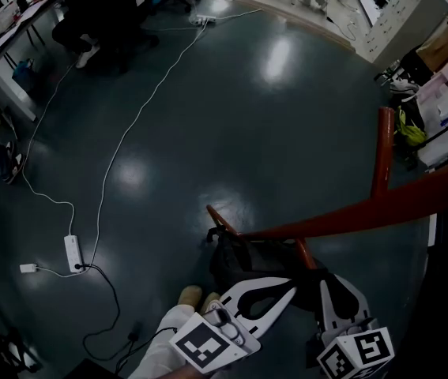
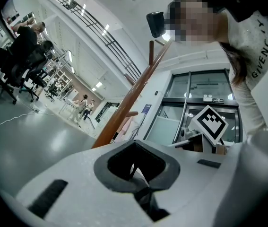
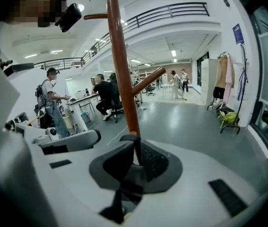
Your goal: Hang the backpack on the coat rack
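The red-brown coat rack [image 1: 366, 210] stands right under me, its pole [image 3: 122, 70] rising just beyond my right gripper. A black backpack [image 1: 239, 263] hangs against the rack beneath a peg [image 1: 220, 215]. My left gripper [image 1: 287, 289] is shut on a black backpack strap [image 2: 148, 203], which runs through the closed jaws [image 2: 137, 181]. Beside it, my right gripper [image 1: 328, 283] is shut on another black strap with mesh padding [image 3: 152, 162], and its jaws meet at the pole's foot [image 3: 134, 167]. Most of the bag is hidden behind both grippers.
A white cable and a power strip [image 1: 73, 253] lie on the dark floor at the left. My shoes [image 1: 196, 297] stand by the rack. Clothes and bags on a garment rack [image 1: 445, 69] fill the right. People sit at desks [image 3: 105, 96] farther off.
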Demonstrator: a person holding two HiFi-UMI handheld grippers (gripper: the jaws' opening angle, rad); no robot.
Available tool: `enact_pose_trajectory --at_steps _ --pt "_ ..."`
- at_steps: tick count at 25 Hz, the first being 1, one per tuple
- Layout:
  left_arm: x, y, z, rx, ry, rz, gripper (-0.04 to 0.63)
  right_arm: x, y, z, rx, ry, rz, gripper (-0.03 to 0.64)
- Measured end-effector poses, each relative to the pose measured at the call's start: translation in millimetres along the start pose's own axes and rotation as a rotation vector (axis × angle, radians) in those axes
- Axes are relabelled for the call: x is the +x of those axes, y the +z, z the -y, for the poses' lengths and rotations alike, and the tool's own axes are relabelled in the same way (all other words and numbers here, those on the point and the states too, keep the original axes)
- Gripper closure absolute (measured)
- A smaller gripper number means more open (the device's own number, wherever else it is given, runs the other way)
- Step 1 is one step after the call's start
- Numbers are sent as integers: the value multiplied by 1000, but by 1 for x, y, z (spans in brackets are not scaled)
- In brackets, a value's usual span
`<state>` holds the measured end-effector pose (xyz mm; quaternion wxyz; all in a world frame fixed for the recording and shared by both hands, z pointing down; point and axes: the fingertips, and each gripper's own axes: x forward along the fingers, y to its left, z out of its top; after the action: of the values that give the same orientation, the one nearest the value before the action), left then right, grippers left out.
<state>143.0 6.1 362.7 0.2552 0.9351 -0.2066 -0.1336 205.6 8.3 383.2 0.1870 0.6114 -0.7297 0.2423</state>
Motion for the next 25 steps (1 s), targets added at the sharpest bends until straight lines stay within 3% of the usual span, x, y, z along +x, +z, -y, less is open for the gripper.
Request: enact_pose_trajectory --at_steps 7,10,12,15,20,23,25 --pt "11 -1 -8 17 2 -23 586 3 5 3 -52 11 3 581" --pt "12 -3 -6 37 -71 -81 586 2 6 0 -74 27 17 583" --pt "12 -9 -7 116 -120 -169 584 2 7 -2 -85 35 28 583" --pt "7 -31 -19 302 -133 -342 583 4 6 -2 -94 44 37 583" --pt "14 -74 -13 498 -217 -583 437 6 6 2 -100 56 44 583" --pt "25 -82 -10 625 -212 -662 426 6 5 2 -100 57 39 583" --pt "31 -82 -11 664 -189 -672 428 5 4 1 -99 57 33 583"
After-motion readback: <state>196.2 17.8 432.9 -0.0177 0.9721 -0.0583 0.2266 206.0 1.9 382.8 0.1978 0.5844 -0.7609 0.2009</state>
